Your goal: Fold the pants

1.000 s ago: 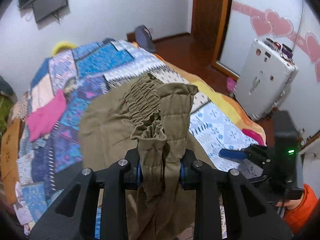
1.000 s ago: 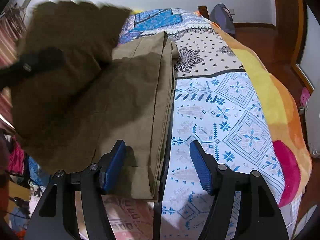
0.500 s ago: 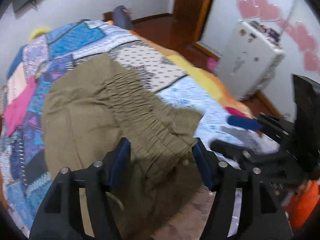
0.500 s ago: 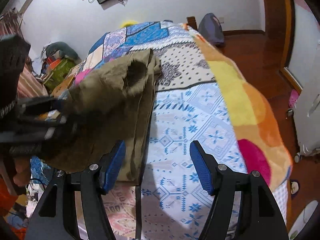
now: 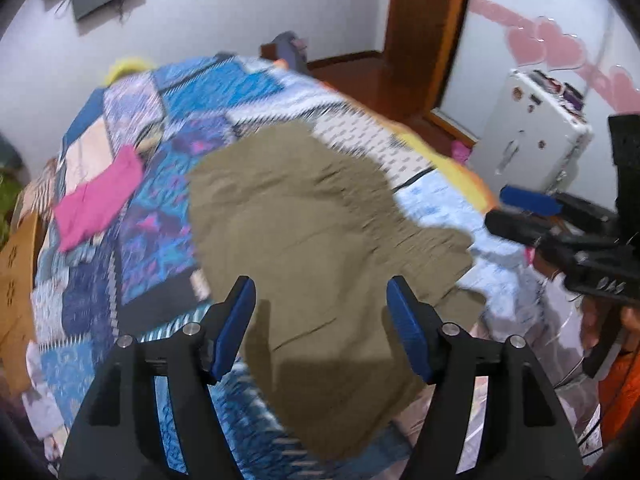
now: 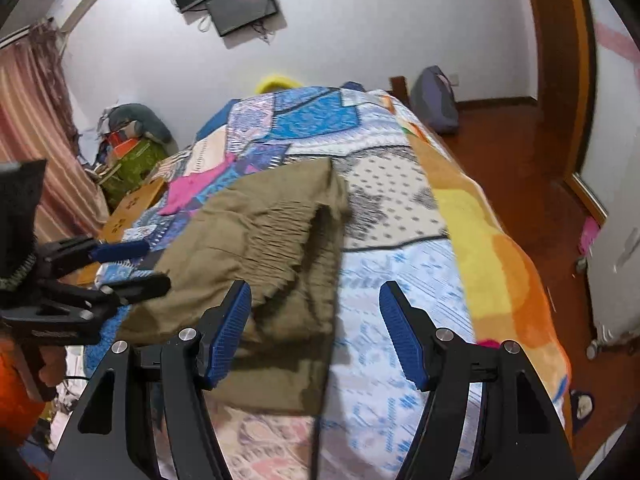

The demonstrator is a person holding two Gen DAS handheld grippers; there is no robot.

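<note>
Olive pants [image 5: 312,220] folded on patchwork bedspread [image 5: 168,184], white-walled bedroom (wooden floor), left gripper [image 5: 320,320] opening, right gripper [image 6: 316,328] spread, both empty

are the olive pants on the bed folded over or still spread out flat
Folded over. The olive pants lie doubled on the bed, the gathered waistband laid back on top, layered edges along one side.

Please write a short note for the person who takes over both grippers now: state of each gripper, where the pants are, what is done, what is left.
Left gripper: jaws opening, nothing pinched; the pants lie below it.
Right gripper: open, empty, above the near edge of the pants.
Pants: olive, on the patterned bed cover, folded over, gathered waistband on top.
Done: one fold laid down and let go.
Left: smooth it; probably fold once more.
</note>
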